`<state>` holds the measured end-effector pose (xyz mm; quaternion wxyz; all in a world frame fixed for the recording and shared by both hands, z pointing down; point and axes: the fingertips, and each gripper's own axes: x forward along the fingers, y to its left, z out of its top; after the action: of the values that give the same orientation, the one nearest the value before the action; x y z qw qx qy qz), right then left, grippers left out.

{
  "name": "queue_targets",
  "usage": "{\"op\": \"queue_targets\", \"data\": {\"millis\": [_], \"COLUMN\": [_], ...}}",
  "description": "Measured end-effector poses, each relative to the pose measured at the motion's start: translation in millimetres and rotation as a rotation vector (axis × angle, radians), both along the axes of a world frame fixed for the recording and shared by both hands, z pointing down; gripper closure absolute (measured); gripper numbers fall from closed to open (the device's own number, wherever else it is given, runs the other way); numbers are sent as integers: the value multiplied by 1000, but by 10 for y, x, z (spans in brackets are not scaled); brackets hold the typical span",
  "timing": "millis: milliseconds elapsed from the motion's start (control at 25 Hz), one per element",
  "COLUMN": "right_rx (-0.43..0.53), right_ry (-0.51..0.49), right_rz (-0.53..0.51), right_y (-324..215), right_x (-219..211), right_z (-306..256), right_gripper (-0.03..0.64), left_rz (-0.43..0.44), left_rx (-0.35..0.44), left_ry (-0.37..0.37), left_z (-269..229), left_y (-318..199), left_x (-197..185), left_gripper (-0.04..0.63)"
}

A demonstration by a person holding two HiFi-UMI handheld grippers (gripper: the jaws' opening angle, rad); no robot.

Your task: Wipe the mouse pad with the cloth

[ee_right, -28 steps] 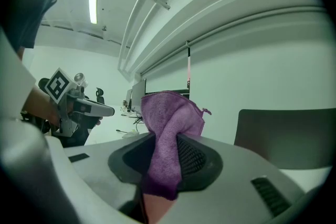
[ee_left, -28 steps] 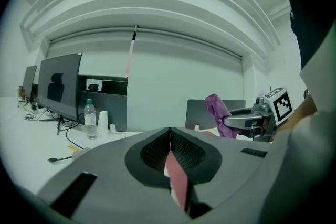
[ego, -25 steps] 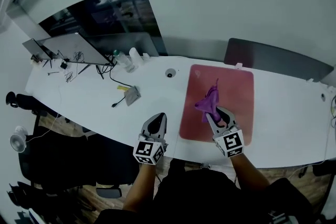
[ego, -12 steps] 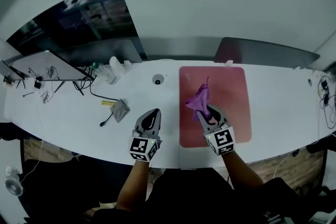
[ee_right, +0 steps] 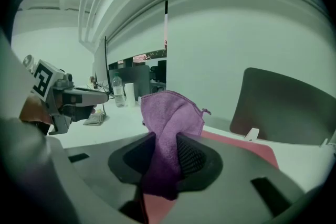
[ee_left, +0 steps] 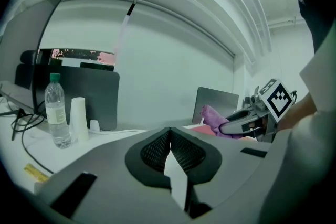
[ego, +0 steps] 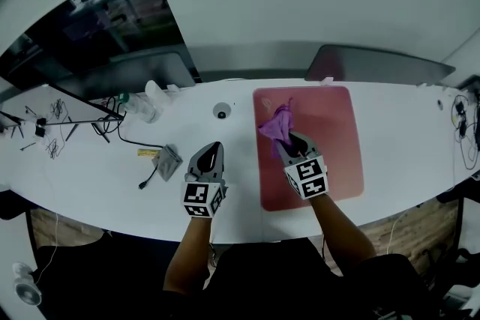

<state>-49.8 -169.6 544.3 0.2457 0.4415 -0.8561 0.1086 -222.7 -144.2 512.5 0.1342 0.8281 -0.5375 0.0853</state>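
grippers: two, left gripper [ego: 213,152] and right gripper [ego: 288,140].
other counts: one cloth [ego: 274,124], one mouse pad [ego: 334,133], one water bottle [ee_left: 54,110], one white cup [ee_left: 79,118].
right gripper state: jaws clamped on a fold of the cloth, which bunches up above them.
left gripper state: jaws pressed together, nothing between them; over the white desk [ego: 405,142], left of the mouse pad.
cloth: purple, soft, napped, crumpled; over the mouse pad's left half.
mouse pad: dark red, flat, rectangular, rounded corners.
pads [ee_right: 197,158]: black, fine mesh texture.
water bottle: clear plastic, green cap.

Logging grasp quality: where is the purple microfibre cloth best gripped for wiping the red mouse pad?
Probably the bunched fold, from the person's side, as the right gripper holds the purple microfibre cloth: its free part sticks out beyond the jaws.
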Motion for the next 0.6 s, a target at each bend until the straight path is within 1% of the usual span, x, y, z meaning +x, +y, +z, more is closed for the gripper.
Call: {"op": "queue_targets", "data": {"millis": [120,240,400,600], "right_rx": [-35,-62,-81,-115], "right_ry": [24,43,28,35], "right_rz": [8,13,2,23], "right_y": [-187,-402,-646,-956], "right_x": [-24,-88,-271,-426], "right_z": [148,305,452,685], "right_gripper": [489,489,489,489], "left_rz": [5,-1,-18,-14], "left_rx": [-25,-40,-39,-31], "left_ry": [1,20,38,23], "left_z": [91,155,188,227], "left_y": [-51,-94,-206,-351], "left_x": [6,20,-3,-17], "left_gripper": [573,574,574,574]}}
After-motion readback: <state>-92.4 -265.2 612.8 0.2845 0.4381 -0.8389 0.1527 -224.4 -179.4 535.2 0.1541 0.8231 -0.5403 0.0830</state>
